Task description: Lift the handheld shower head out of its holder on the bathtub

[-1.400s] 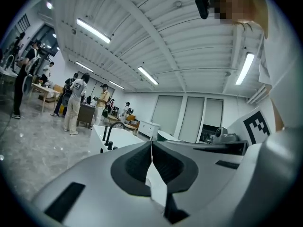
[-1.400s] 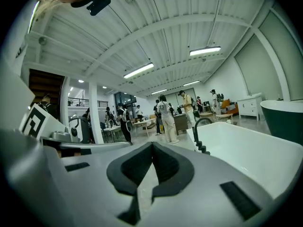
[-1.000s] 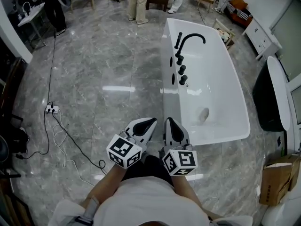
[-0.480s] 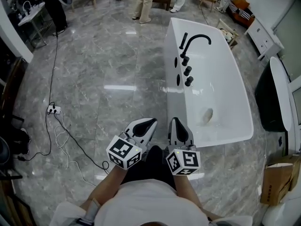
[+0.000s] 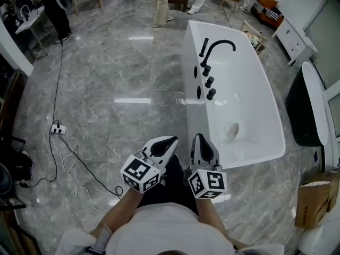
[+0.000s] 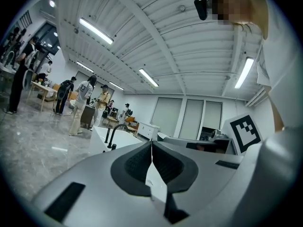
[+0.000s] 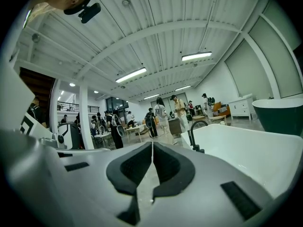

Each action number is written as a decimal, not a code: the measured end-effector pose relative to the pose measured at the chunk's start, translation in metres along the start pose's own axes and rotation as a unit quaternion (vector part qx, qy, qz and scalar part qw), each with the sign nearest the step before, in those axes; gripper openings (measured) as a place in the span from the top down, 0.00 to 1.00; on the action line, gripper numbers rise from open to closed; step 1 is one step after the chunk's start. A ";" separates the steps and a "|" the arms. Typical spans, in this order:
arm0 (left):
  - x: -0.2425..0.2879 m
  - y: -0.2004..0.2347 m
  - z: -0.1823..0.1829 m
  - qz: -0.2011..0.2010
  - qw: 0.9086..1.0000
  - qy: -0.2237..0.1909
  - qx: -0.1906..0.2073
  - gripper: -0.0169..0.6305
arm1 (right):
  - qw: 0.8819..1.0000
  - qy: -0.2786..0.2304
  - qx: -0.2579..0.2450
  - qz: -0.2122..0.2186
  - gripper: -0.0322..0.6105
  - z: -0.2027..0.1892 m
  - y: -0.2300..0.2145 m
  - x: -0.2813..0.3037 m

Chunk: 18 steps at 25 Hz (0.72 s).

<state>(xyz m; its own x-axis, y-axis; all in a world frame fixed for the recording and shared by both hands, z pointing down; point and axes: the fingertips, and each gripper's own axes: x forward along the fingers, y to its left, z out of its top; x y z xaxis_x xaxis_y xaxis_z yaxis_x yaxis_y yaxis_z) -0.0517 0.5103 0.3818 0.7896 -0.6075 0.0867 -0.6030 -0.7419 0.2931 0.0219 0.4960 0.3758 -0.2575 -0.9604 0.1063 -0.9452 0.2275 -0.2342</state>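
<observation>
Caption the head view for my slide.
Left gripper and right gripper, shut and empty, short of the white bathtub; handheld shower head upright on its rim.

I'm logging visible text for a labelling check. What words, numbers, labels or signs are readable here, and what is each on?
"33": back of a person's white shirt, right gripper view.
Marker cubes on the left gripper and right gripper: square patterns only, no letters.
Cardboard box: print, if any, too small to read.
Bathtub: no marking visible.
</observation>
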 end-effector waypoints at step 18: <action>0.090 0.074 0.031 0.008 1.000 0.001 0.000 0.96 | 1.000 -0.008 -0.007 0.020 0.92 0.031 -0.041 0.113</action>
<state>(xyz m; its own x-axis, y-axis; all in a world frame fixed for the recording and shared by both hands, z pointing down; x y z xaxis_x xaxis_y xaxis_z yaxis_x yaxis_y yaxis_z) -0.0287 0.3924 0.3818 0.7798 -0.6191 0.0934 -0.6158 -0.7316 0.2925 0.0381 0.3729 0.3672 -0.2922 -0.9528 0.0818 -0.9367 0.2680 -0.2253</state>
